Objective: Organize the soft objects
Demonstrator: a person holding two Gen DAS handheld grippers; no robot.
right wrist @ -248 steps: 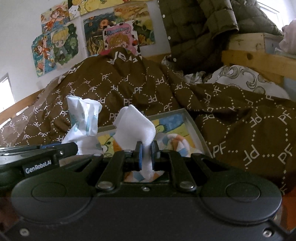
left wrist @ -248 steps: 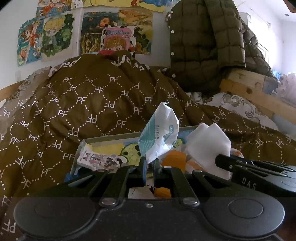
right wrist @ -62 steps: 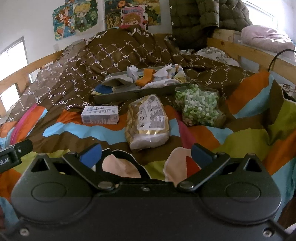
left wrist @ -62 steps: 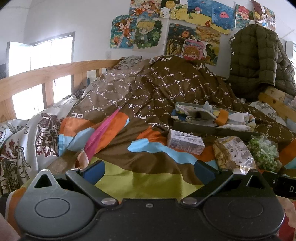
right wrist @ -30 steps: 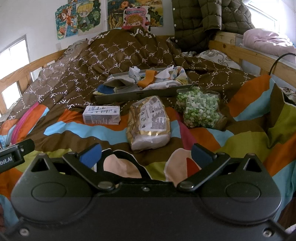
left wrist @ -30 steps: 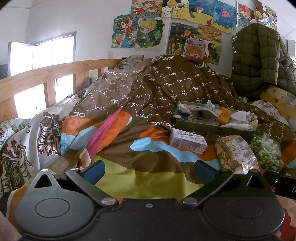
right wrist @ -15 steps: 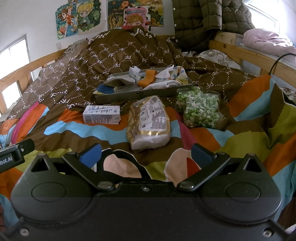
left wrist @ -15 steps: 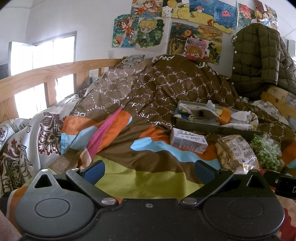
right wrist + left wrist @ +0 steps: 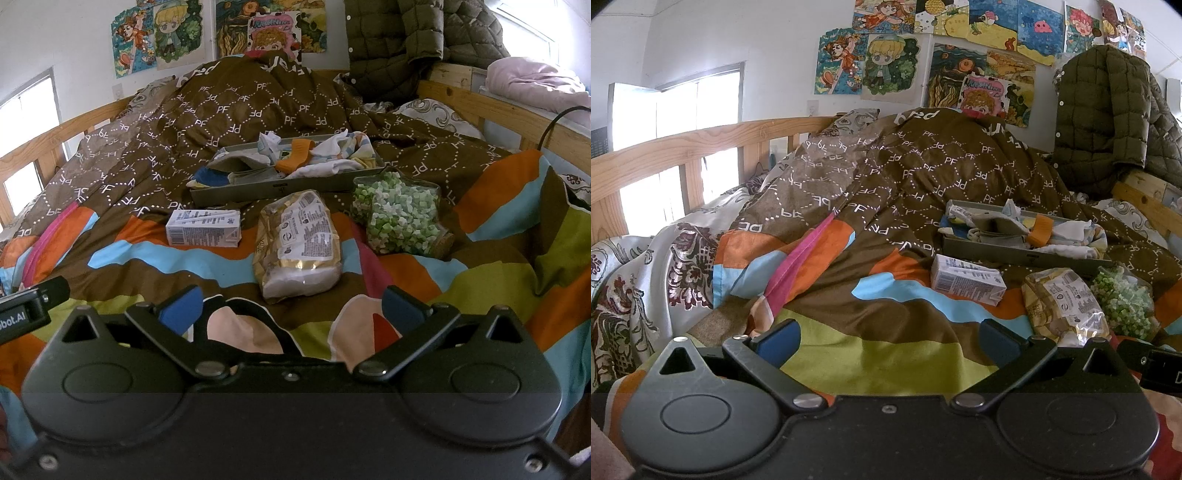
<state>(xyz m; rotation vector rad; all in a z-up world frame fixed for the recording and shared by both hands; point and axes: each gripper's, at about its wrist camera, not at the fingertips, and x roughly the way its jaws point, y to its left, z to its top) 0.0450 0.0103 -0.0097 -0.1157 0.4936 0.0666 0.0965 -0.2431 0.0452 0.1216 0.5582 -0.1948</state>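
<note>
A grey tray on the bed holds several soft items: socks, an orange piece, white cloths and a crumpled packet. It also shows in the left wrist view. In front of it lie a white carton, a gold bag and a clear bag of green and white bits. My left gripper is open and empty, low over the striped cover, left of the carton. My right gripper is open and empty, just short of the gold bag.
A brown PF-patterned duvet is heaped behind the tray. Wooden bed rails run along the left and right. A quilted green jacket hangs at the back right. The colourful striped cover spans the near bed.
Eight seconds ago each gripper was shut on a soft item over the tray; now both are open, empty and drawn back. Over the last second almost nothing moved.
</note>
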